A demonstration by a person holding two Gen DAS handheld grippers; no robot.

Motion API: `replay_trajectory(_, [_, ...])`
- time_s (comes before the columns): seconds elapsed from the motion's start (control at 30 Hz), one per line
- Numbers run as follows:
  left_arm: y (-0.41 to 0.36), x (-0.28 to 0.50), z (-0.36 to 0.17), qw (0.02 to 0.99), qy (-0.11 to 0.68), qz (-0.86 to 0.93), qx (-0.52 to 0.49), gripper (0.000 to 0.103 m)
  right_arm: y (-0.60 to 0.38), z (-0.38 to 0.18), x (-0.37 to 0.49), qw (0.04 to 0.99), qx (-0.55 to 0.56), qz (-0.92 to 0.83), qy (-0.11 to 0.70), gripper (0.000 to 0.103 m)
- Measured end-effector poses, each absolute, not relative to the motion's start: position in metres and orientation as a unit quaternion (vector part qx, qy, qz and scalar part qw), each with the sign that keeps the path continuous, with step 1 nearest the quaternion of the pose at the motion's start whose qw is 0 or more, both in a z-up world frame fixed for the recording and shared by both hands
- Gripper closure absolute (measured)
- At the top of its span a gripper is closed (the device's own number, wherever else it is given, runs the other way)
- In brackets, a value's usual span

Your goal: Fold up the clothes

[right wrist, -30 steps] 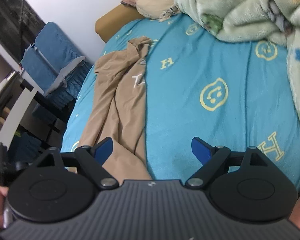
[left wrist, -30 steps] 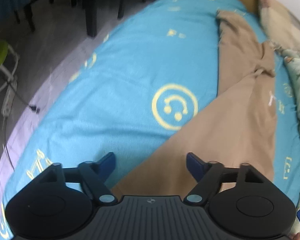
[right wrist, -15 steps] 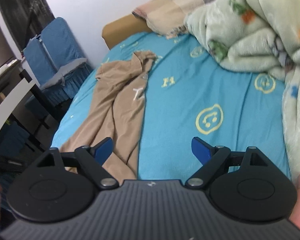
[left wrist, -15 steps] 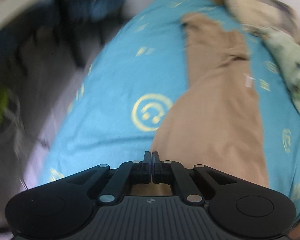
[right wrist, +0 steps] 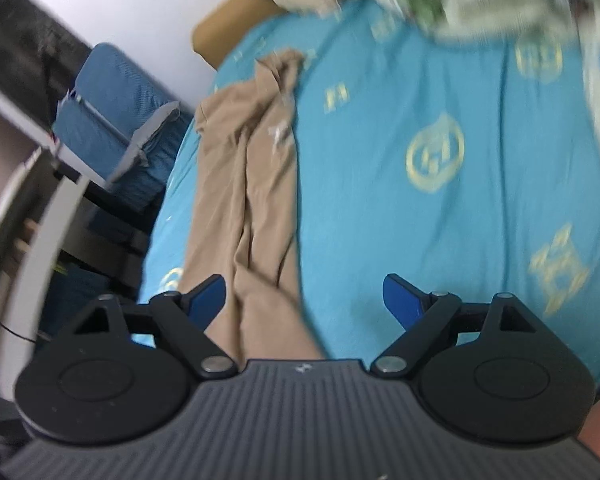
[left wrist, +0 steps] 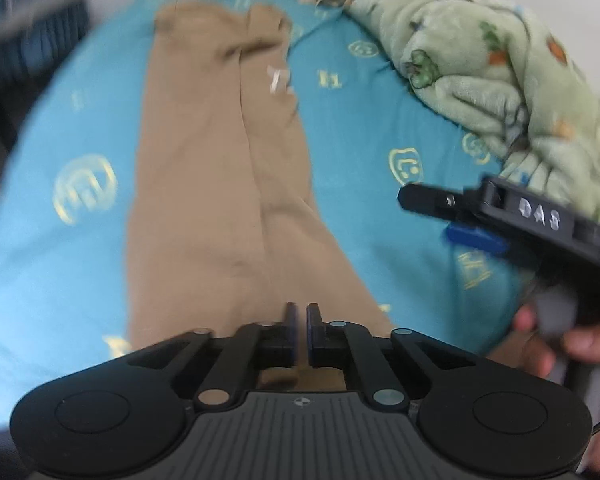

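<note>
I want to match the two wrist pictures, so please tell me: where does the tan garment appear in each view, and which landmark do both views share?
Left wrist view: the tan garment runs down the middle, from the top to the left gripper.
Right wrist view: the tan garment lies left of centre, reaching the right gripper at the bottom.
Shared landmark: the white tag on the garment's right edge.

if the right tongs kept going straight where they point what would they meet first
Probably the tan garment lying on the blue sheet: it sits ahead of the open right tongs, toward their left finger. Depth is unclear.
</note>
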State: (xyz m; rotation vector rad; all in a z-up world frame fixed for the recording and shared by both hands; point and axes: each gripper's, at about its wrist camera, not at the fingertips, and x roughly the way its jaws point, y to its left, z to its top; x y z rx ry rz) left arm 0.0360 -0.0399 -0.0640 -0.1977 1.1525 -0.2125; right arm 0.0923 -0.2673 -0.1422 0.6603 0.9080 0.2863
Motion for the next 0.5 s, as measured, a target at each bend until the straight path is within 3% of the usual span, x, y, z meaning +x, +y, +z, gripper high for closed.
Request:
replay_trajectory(0.13, [0.004, 0.047, -0.067, 0.828, 0.537, -0.062, -0.151, 0.052, -0.26, -0.155, 0.093, 0.812, 0.34, 0.152, 0.45, 0.016])
replay_trajectory(0.2, [0.026, 0.053, -0.071, 0.83, 0.53, -0.03, -0.169, 0.043, -0.25, -0.162, 0.094, 0.802, 0.337, 0.164, 0.464, 0.016])
replay_trajectory(0.27, [0.048, 0.06, -0.081, 0.825, 0.531, 0.008, -0.194, 0.042, -0.241, -0.17, 0.096, 0.794, 0.326, 0.168, 0.485, 0.018])
replay_trajectory(0.3, [0.054, 0.062, -0.087, 0.819, 0.533, 0.02, -0.213, 0.042, -0.238, -0.174, 0.097, 0.79, 0.32, 0.168, 0.496, 0.027])
replay_trajectory(0.4, [0.071, 0.067, -0.103, 0.797, 0.537, 0.051, -0.27, 0.041, -0.233, -0.182, 0.094, 0.783, 0.315, 0.168, 0.509, 0.028])
replay_trajectory(0.5, [0.07, 0.074, -0.112, 0.788, 0.552, 0.067, -0.262, 0.04, -0.232, -0.185, 0.091, 0.782, 0.316, 0.172, 0.509, 0.028])
